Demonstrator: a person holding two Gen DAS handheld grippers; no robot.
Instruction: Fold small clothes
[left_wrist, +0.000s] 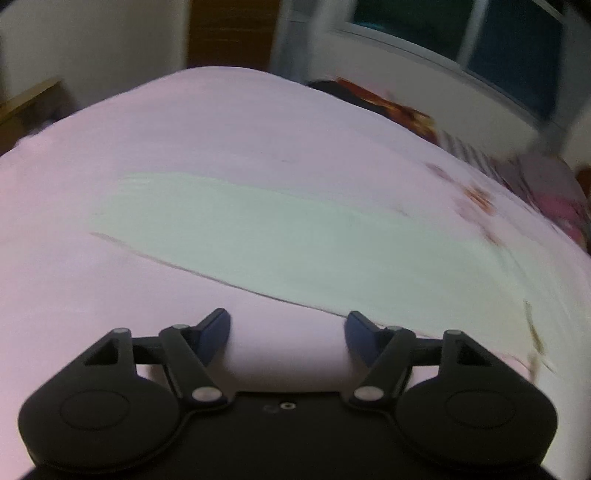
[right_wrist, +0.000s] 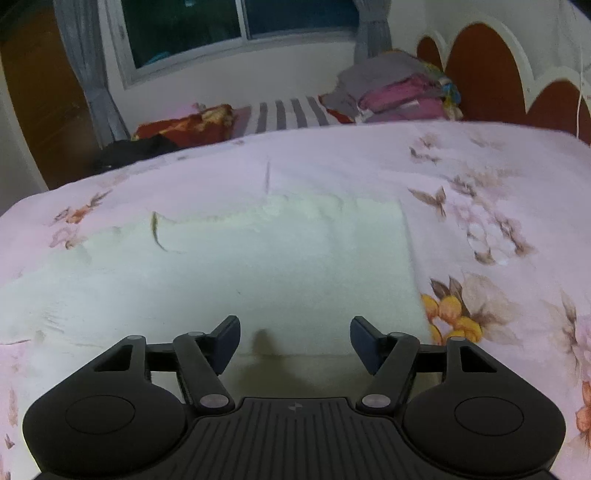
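A pale white-green garment (right_wrist: 280, 266) lies flat on the pink floral bedsheet (right_wrist: 480, 177), with a straight folded edge on its right side. In the right wrist view my right gripper (right_wrist: 294, 345) hangs open over the garment's near edge, nothing between its blue pads. The left wrist view is motion-blurred: the same pale garment (left_wrist: 258, 236) stretches across the pink sheet (left_wrist: 184, 122) ahead. My left gripper (left_wrist: 287, 338) is open over bare sheet, just short of the garment's near edge, and holds nothing.
A stack of folded clothes (right_wrist: 399, 92) sits at the far right by the red and white headboard (right_wrist: 487, 74). A striped cloth (right_wrist: 288, 114), a red patterned bundle (right_wrist: 188, 125) and a dark item (right_wrist: 136, 149) lie along the far bed edge under the window (right_wrist: 236, 26).
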